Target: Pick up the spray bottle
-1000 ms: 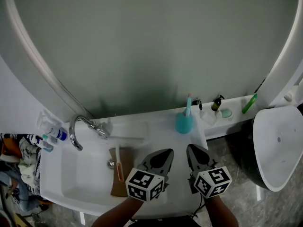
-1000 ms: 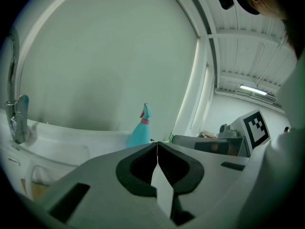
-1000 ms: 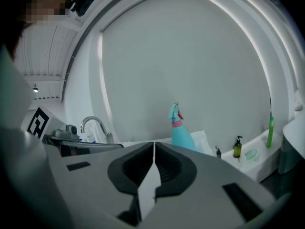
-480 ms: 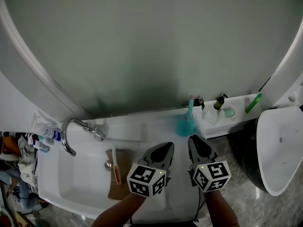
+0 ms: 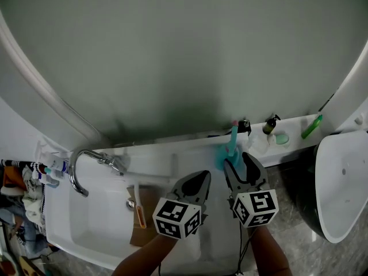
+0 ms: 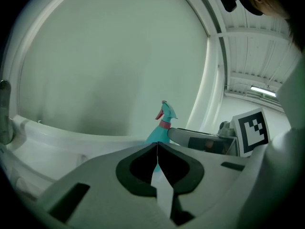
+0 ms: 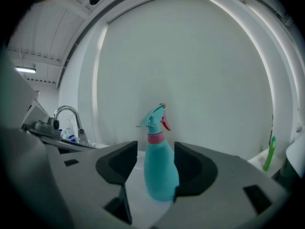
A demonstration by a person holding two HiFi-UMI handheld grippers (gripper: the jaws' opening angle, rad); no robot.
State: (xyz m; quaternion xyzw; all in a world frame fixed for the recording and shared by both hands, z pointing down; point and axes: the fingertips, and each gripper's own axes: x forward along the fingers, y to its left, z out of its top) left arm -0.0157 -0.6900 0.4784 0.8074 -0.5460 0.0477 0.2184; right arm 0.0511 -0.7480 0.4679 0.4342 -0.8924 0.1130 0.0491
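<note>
One teal spray bottle (image 7: 159, 171), seemingly pink-collared

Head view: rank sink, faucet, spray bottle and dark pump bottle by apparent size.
1. sink
2. faucet
3. spray bottle, partly hidden by the right gripper; rank against faucet unsure
4. dark pump bottle

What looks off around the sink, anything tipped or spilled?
Nothing tipped or spilled. The spray bottle stands upright on the sink rim. Only oddity: a brown flat piece with an orange-handled tool on it lies in the basin near the drain.
</note>
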